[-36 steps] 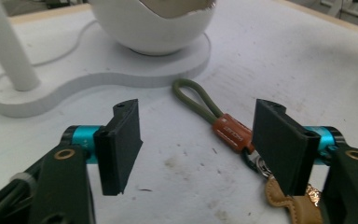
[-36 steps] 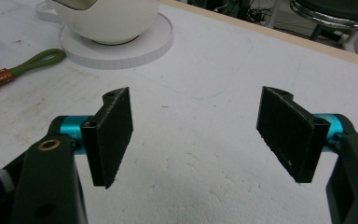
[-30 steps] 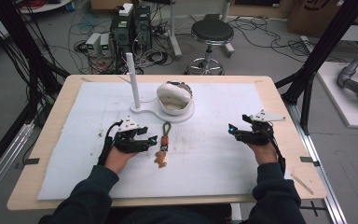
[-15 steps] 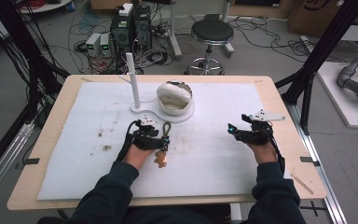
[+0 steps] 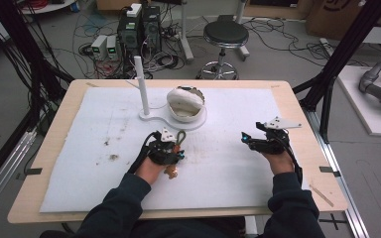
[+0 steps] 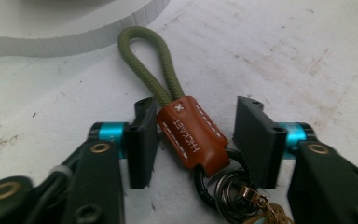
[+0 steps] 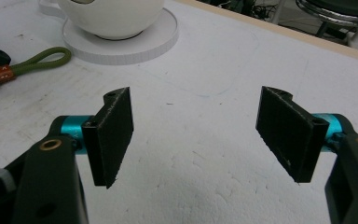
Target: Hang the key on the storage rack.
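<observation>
— So, where is the keychain (image 6: 191, 137) lying right now?

— It is lying flat on the white mat (image 5: 99, 148) that is covering the tabletop (image 5: 287, 89), just in front of the round white stand (image 5: 151, 119), and your left gripper (image 6: 193, 140) is sitting right over it. Its jaws are standing open on either side of the brown leather sleeve; the one on the view's left looks to be just touching it, the other is standing apart.

— Why am I holding it that way?

— My guess is you are lining up on the leather because it is the firmest part to pinch; the cord would likely flatten and slip.

— What is the thing looking like?

— An olive cord loop (image 6: 144, 65) is pointing toward the stand, the stitched sleeve is carrying small lettering, and dark and silvery rings (image 6: 223, 186) are trailing back toward you.

— And my other hand?

— Your right gripper (image 7: 196, 133) is hovering well apart at the mat's right side, jaws spread wide and empty, probably waiting. The white bowl-like piece (image 5: 186, 101) is sitting on the stand beside the upright post (image 5: 141, 84).
</observation>
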`<move>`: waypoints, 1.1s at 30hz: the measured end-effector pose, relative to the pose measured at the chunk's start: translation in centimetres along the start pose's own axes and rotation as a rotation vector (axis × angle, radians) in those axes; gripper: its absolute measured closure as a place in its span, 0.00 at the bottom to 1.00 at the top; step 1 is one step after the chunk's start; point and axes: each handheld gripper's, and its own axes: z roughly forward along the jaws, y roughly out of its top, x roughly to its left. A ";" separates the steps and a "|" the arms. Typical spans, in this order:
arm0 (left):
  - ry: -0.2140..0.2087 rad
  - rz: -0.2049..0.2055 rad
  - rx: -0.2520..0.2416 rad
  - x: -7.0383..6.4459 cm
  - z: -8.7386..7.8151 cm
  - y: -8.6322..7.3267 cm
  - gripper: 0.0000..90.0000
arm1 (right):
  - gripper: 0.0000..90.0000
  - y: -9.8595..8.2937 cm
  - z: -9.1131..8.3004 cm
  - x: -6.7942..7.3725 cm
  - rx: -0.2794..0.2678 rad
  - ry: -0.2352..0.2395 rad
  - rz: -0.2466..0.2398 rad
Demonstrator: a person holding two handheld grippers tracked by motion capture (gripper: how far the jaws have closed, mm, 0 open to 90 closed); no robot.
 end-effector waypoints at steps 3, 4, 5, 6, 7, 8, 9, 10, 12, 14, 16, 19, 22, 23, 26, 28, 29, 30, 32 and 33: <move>-0.013 -0.009 -0.002 0.2 -0.1 0.0 0.69 | 0.31 0.0 0.0 0.0 -0.001 0.001 0.002; -0.033 -0.015 -0.002 0.5 -0.2 0.0 0.72 | 0.31 0.0 -0.1 0.0 -0.003 0.001 0.003; -0.099 -0.030 0.004 1.2 -0.4 -0.1 0.77 | 0.31 0.0 -0.1 -0.1 -0.006 0.000 0.005; -0.099 -0.030 0.004 1.2 -0.4 -0.1 0.78 | 0.31 0.0 -0.2 -0.1 -0.007 0.000 0.005; -0.123 -0.027 0.009 1.4 -0.5 -0.1 0.78 | 0.31 0.0 -0.2 -0.1 -0.007 0.000 0.005; -0.162 -0.002 0.014 1.7 -0.6 -0.2 0.78 | 0.31 0.0 -0.2 -0.2 -0.005 0.001 0.008; -0.164 0.004 0.012 1.7 -0.6 -0.2 0.78 | 0.31 0.0 -0.2 -0.2 -0.005 0.000 0.008; -0.158 0.005 0.014 1.6 -0.6 -0.2 0.76 | 0.31 -0.1 -0.2 -0.1 -0.006 0.002 0.010; -0.144 0.013 0.012 1.3 -0.5 -0.2 0.73 | 0.31 0.0 -0.2 -0.1 -0.002 0.002 0.008; -0.079 0.041 0.020 0.4 -0.3 -0.1 0.49 | 0.31 0.0 -0.1 -0.1 -0.002 0.002 0.001; -0.051 0.068 0.019 -0.2 -0.2 -0.1 0.52 | 0.31 0.0 -0.1 0.0 -0.001 0.005 0.002; -0.078 0.072 0.016 -0.3 -0.3 0.0 0.76 | 0.31 0.0 -0.1 0.0 0.003 0.004 0.000; -0.092 0.051 0.017 -0.1 -0.3 -0.1 0.78 | 0.31 0.0 -0.1 0.0 0.001 0.003 0.000; -0.092 0.051 0.017 -0.1 -0.3 -0.1 0.78 | 0.31 0.0 -0.1 0.0 0.000 0.003 -0.001; -0.116 0.015 -0.001 0.3 -0.5 0.0 0.79 | 0.31 0.0 -0.2 -0.1 -0.005 0.003 0.005; -0.122 0.003 -0.018 0.4 -0.8 0.0 0.79 | 0.31 -0.1 -0.2 -0.2 -0.004 0.003 0.008; -0.136 -0.017 -0.063 0.8 -1.5 0.2 0.79 | 0.31 -0.1 -0.3 -0.3 -0.008 0.001 0.010; -0.139 -0.033 -0.089 1.0 -1.9 0.2 0.79 | 0.31 -0.1 -0.3 -0.3 -0.009 0.003 0.012; -0.146 -0.061 -0.128 1.7 -2.7 0.2 0.79 | 0.31 -0.1 -0.3 -0.3 -0.009 0.001 0.013; -0.144 -0.078 -0.148 2.1 -3.2 0.1 0.79 | 0.31 -0.1 -0.4 -0.3 -0.009 0.002 0.017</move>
